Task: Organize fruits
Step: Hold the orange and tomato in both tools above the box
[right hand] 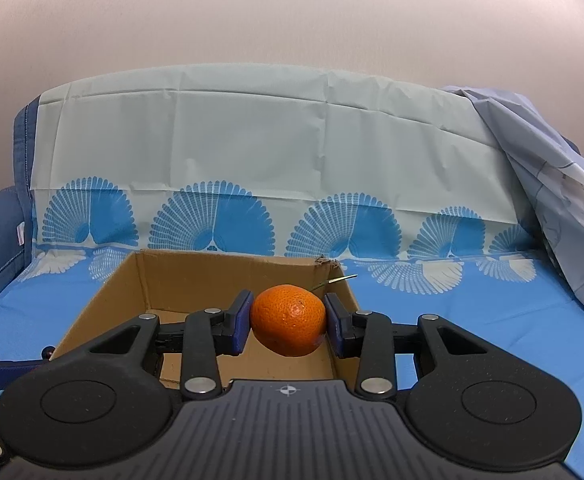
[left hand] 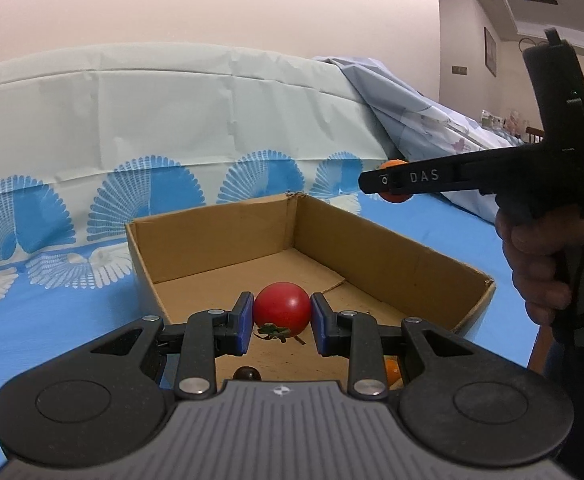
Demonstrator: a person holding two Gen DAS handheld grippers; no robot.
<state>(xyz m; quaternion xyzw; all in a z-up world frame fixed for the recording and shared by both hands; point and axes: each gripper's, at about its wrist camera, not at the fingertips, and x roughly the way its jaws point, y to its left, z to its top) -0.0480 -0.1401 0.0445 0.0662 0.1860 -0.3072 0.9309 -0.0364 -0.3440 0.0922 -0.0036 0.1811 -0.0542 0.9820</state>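
Left hand-held gripper (left hand: pixel 282 322) is clamped on a red tomato (left hand: pixel 282 307), blue pads pressing both its sides, green calyx hanging at the fruit's six o'clock. It sits over the near end of the open cardboard box (left hand: pixel 372 248), which rests on a blue cloth with white-and-blue fan prints (left hand: pixel 52 308). Down at six o'clock inside the box, just above the gripper body, a dark round fruit (left hand: pixel 247 373) peeks out, and at four o'clock an orange fruit (left hand: pixel 392 372) shows behind the right finger linkage.

Over at three o'clock in the left wrist view, a person's hand (left hand: pixel 540 268) grips the right hand-held gripper (left hand: pixel 376 182), seen side-on, with an orange shape behind its fingers.

From the right wrist view, that right hand-held gripper (right hand: pixel 288 322) is closed on a mandarin (right hand: pixel 288 320), pads against both sides, held above the box's right corner (right hand: pixel 196 280). A thin green stalk (right hand: pixel 336 280) lies at one o'clock of the mandarin.
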